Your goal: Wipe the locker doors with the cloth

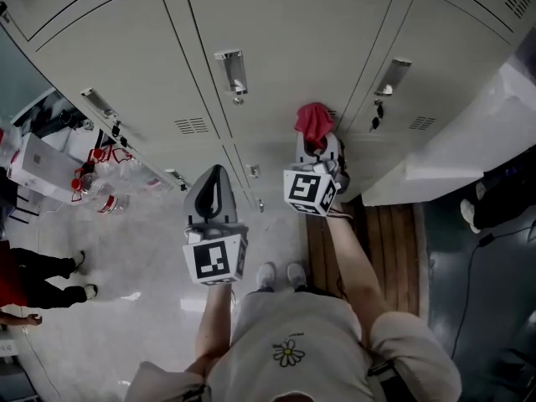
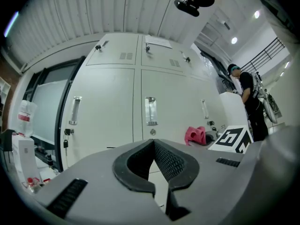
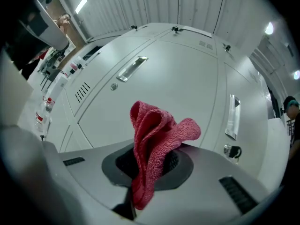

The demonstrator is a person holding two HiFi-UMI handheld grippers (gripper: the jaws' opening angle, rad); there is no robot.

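1. Overhead, the head view looks steeply down a bank of pale grey locker doors (image 1: 293, 40), with a person's two forearms reaching towards them, each holding a grey gripper.
2. The right gripper (image 1: 316, 146) is pinching a red cloth (image 1: 312, 122). The cloth bunches up beyond the jaw tips, close to the seam between the middle door and the door on its right. Whether it touches the metal cannot be told.
3. In the right gripper view, the right gripper (image 3: 150, 159) has its dark pads pressed on the cloth (image 3: 154, 135). Folds stand up above the jaws and one end hangs below, with the locker doors (image 3: 178, 78) behind.
4. The left gripper (image 1: 216, 174) is held lower and to the left, well short of the doors.
5. In the left gripper view, the left gripper (image 2: 153, 144) has its jaws pressed together at the tips, with nothing between them. The locker doors (image 2: 168, 102) fill the background, and the cloth (image 2: 196, 135) shows at the right.
6. A recessed metal handle (image 1: 232, 71) sits on the middle door.
7. White shoes (image 1: 276, 275) stand on the pale floor below the grippers.
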